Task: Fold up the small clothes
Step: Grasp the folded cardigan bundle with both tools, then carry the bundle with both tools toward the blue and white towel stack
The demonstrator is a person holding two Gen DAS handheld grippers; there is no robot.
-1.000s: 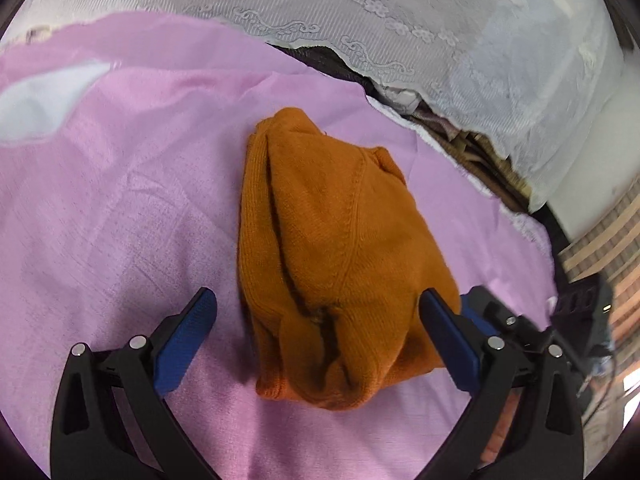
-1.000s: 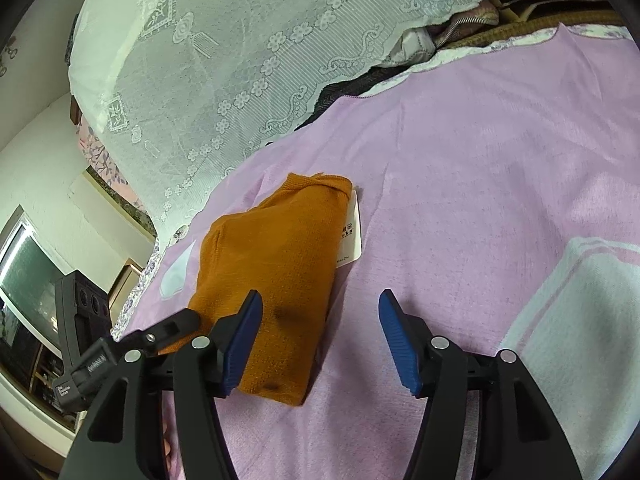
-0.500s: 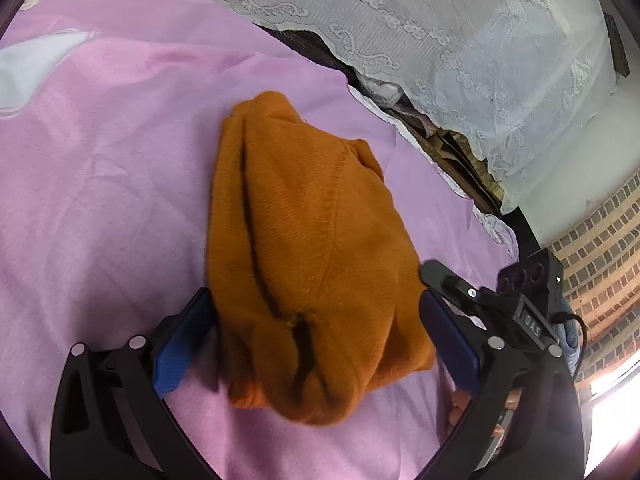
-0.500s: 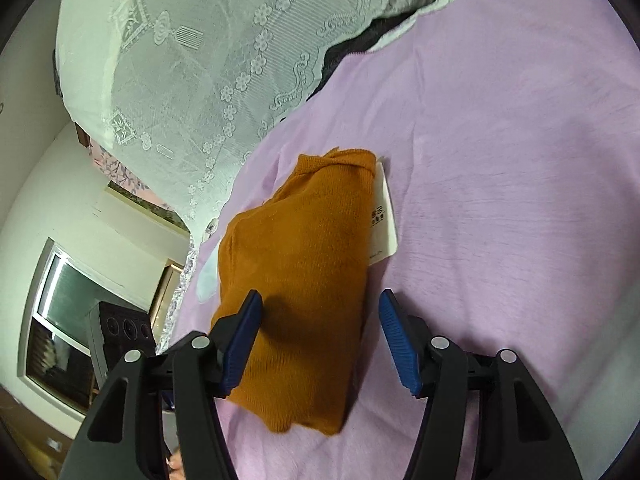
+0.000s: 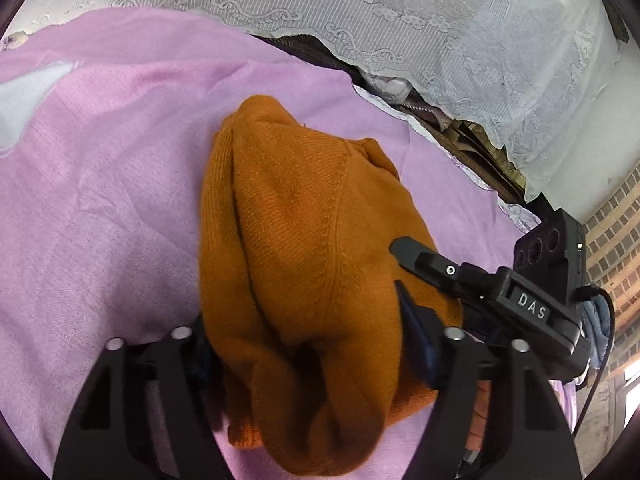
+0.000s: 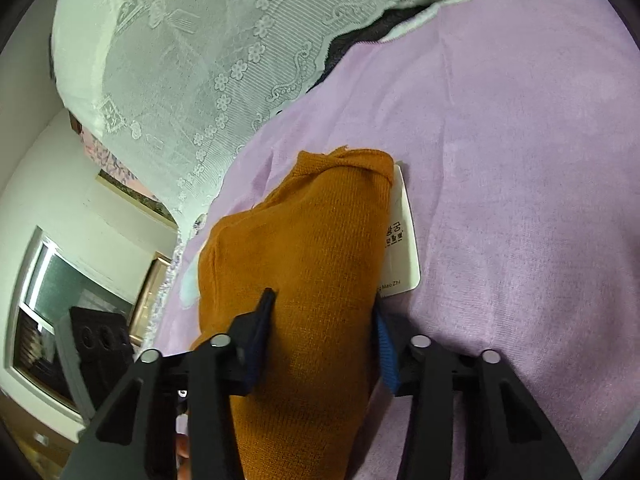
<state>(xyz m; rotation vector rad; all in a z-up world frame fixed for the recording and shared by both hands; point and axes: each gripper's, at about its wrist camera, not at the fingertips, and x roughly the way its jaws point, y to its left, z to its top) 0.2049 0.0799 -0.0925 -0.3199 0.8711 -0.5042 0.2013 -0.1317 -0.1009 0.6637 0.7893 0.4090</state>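
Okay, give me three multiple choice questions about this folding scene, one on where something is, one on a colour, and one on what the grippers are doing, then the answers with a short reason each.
1. Where is the white tag?
A. Beside the orange sweater on the pink sheet
B. On the lace curtain
C. Between the left gripper's fingers

2. What colour are the finger pads?
A. Red
B. Blue
C. Yellow

3. What are the left gripper and right gripper doing?
A. Both hang open above the sheet
B. Only the right is closed
C. Both are closed on the sweater

Answers: 1 A, the tag pokes out at the sweater's edge; 2 B, blue shows at the fingertips; 3 C, knit bunches between each pair of fingers.
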